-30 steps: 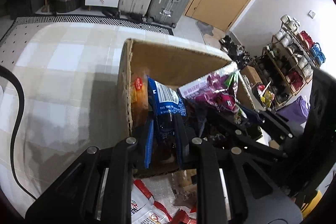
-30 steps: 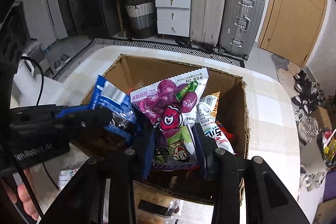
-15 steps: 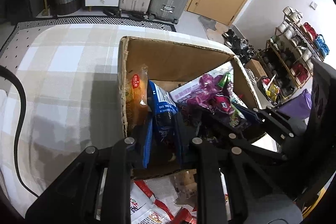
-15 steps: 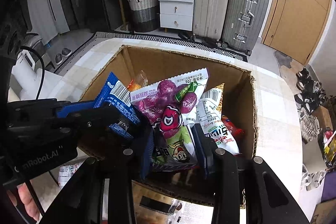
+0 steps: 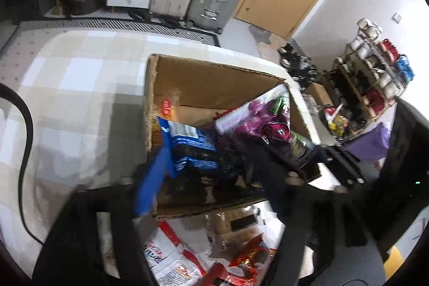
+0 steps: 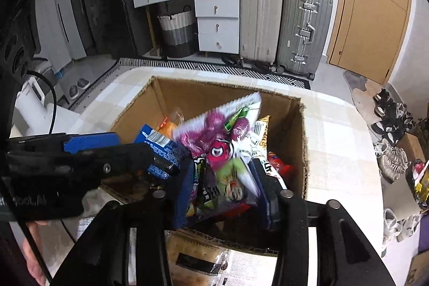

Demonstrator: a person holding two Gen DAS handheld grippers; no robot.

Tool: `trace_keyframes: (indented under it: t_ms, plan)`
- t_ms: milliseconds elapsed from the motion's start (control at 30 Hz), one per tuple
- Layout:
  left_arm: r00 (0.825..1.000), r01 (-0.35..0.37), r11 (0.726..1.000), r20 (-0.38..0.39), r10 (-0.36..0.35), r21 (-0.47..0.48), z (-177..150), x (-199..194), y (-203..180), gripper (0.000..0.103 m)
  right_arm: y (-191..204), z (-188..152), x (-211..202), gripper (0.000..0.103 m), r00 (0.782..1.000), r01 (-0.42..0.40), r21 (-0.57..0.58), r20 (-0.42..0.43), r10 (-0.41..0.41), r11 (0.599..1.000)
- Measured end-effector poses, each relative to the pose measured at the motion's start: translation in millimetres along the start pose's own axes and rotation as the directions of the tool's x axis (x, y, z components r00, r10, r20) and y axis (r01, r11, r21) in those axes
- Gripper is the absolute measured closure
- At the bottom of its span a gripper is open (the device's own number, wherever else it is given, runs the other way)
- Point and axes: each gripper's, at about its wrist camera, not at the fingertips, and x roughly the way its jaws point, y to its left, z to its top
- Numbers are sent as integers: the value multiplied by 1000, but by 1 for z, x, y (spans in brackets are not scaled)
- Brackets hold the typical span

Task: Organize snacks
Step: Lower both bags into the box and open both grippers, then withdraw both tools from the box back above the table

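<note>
Both hand-held grippers are working over the cardboard box (image 6: pixel 289 125) sitting mid-frame on the checked counter (image 5: pixel 80 87). The left hand-held gripper (image 5: pixel 203 173) is spread, jaws having just been opening; the blue snack bag (image 5: pixel 193 146) is sitting loose between them, leaning in the left part of the box, long axis running up and away from the fingers. The right hand-held gripper (image 6: pixel 225 186) is partly spread too, jaws having just been opening, with the purple snack bag (image 6: pixel 219 130) standing between the pads, apparently no longer pinched, though contact is hard to tell. That bag is lying straight ahead of the right gripper, long axis tilting toward the upper right, glossy, purple with a green lower part. More packets (image 5: pixel 174 253) are lying at the bottom of the frame outside the box, nearer the left gripper, likely next to go in.
</note>
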Motion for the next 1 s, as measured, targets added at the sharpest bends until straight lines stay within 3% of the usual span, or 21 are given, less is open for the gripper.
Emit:
trace_keyframes:
  t_ms: [67,133,300,333,400,1000]
  plan:
    - [1000,24,1000,2,-24,-19,1,-3,1,24,-1,1,-8,42,999,0,1,35,0,1000]
    - [999,28,999,16,-28,-27,0,-7,1,22,0,2,-14,22,998,27,-4,58,-27,1000]
    - [999,23,999,34,-23,-23,-2,-18,-1,13,1,4,-27,13,995,53,-23,91,-51,998]
    - [999,-8,1000,35,8,-21,-1,-20,-2,0,-1,4,-30,6,993,64,-21,99,-61,998]
    - [999,-22,1000,45,22,-17,-1,-25,-2,1,-2,4,-35,1,989,87,-22,121,-84,996]
    - [994,-57,998,93,57,2,-18,-74,-9,1,6,0,-63,0,988,100,-49,126,-93,994]
